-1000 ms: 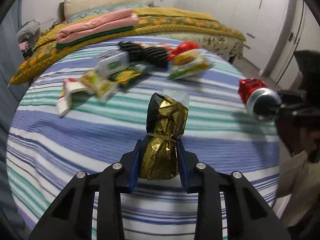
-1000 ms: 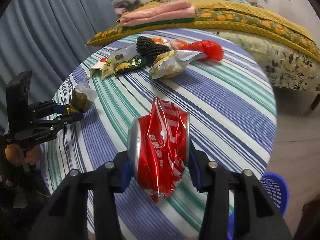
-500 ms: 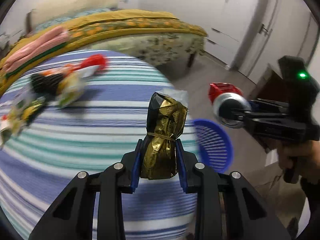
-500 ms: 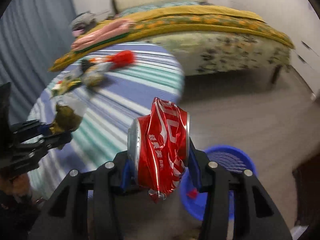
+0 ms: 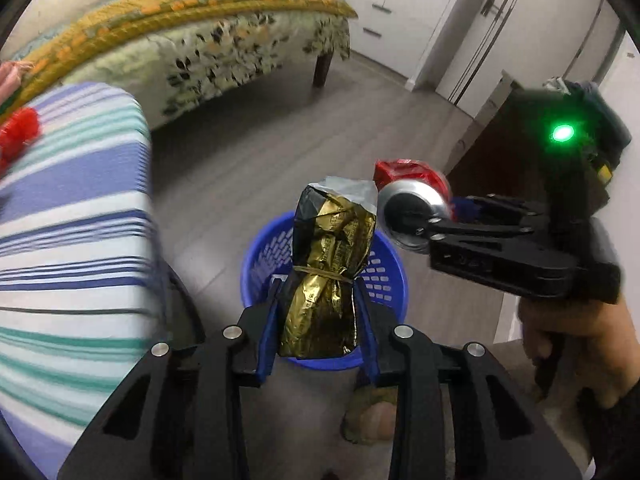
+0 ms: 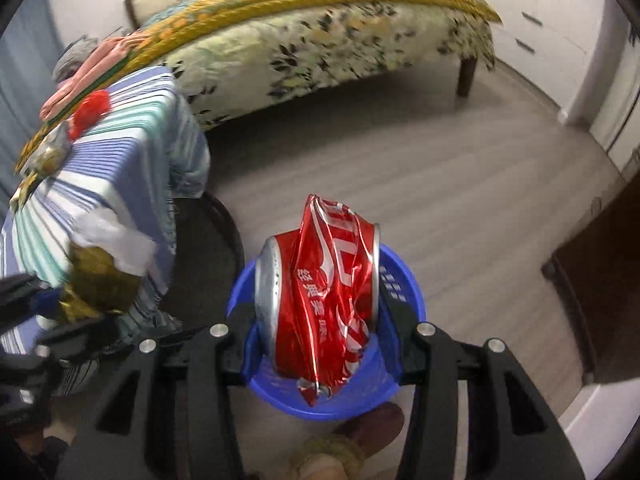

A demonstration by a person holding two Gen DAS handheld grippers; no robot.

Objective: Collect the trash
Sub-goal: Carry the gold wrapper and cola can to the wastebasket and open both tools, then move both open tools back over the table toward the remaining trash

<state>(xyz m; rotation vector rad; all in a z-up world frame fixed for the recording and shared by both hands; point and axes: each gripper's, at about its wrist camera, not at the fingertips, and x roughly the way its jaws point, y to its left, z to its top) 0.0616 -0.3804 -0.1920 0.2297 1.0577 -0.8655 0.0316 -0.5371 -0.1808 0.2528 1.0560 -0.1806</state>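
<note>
Two pieces of trash hang above the round blue plastic basket (image 6: 404, 288) on the floor — neither dropped yet. The left gripper (image 5: 318, 320), its jaws easing apart, has the crumpled gold foil wrapper (image 5: 328, 276) between its pads; the right gripper (image 6: 320, 320) pinches one crushed red drink can (image 6: 324, 300). More wrappers wait on the striped tablecloth (image 6: 132, 152) — at least two, blurred. Basket contents: mostly hidden.
</note>
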